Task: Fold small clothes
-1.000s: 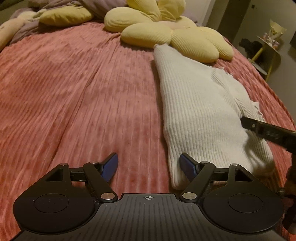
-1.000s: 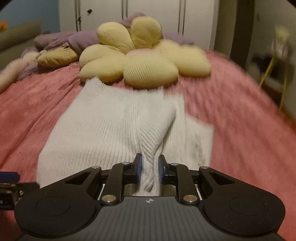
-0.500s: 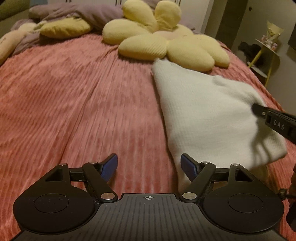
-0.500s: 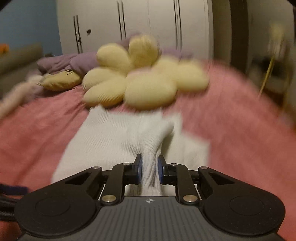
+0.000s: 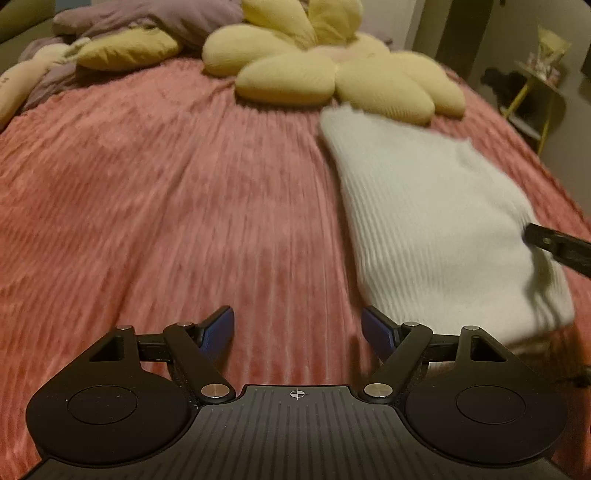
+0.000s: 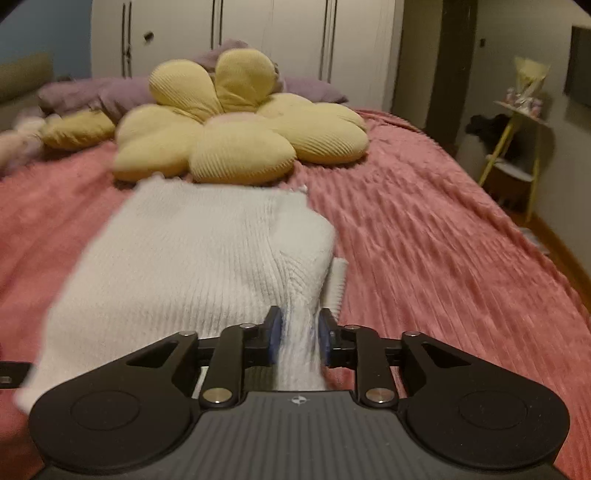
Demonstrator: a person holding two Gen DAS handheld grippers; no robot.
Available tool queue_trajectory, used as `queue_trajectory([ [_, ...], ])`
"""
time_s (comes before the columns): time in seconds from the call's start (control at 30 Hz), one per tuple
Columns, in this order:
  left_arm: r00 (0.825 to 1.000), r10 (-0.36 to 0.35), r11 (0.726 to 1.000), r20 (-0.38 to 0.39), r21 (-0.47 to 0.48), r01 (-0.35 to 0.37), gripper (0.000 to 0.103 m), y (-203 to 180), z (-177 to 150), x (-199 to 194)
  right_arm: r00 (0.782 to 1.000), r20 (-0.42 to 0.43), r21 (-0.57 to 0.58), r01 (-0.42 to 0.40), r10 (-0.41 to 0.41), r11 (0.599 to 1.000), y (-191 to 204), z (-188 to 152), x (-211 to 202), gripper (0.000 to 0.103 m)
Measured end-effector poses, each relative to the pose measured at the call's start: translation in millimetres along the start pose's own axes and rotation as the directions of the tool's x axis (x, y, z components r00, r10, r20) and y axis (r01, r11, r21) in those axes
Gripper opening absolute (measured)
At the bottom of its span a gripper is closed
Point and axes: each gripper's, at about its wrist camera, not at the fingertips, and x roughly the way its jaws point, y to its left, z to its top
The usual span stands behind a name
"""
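A white ribbed knit garment lies on the pink bedspread, at the right of the left wrist view. In the right wrist view the garment fills the middle. My right gripper is shut on a bunched fold of it at its near right edge and lifts that part. My left gripper is open and empty, low over the bedspread just left of the garment's near edge. The right gripper's finger shows at the far right of the left wrist view.
A yellow flower-shaped cushion lies just beyond the garment. Purple bedding and a yellow pillow sit at the back left. A yellow-legged side table stands right of the bed. White wardrobes are behind.
My right gripper has lifted and pulled the held fold across, so the garment's right part now lies folded over. My left gripper stays open and has drawn back slightly.
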Motion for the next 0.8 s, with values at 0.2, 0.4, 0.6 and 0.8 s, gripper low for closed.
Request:
queue_trajectory([
  [0.2, 0.998, -0.034, 0.999, 0.055, -0.039, 0.036, 0.086, -14, 35, 4, 0.992, 0.102, 0.206, -0.093, 0.073, 0.974, -21, 8, -21, 0.031],
  [0.4, 0.996, 0.009, 1.0, 0.085, 0.017, -0.01, 0.086, -45, 56, 38, 0.993, 0.089, 0.109, -0.09, 0.081, 0.99, 13, 15, 5, 0.025],
  [0.6, 0.996, -0.024, 0.998, 0.085, 0.065, 0.018, 0.085, -44, 38, 60, 0.995, 0.083, -0.02, -0.052, 0.054, 0.998, 25, -6, 24, 0.024],
  [0.8, 0.994, -0.042, 0.996, 0.096, 0.086, 0.034, 0.086, -38, 28, 50, 0.993, 0.104, -0.075, -0.048, 0.056, 0.996, 29, -22, 18, 0.024],
])
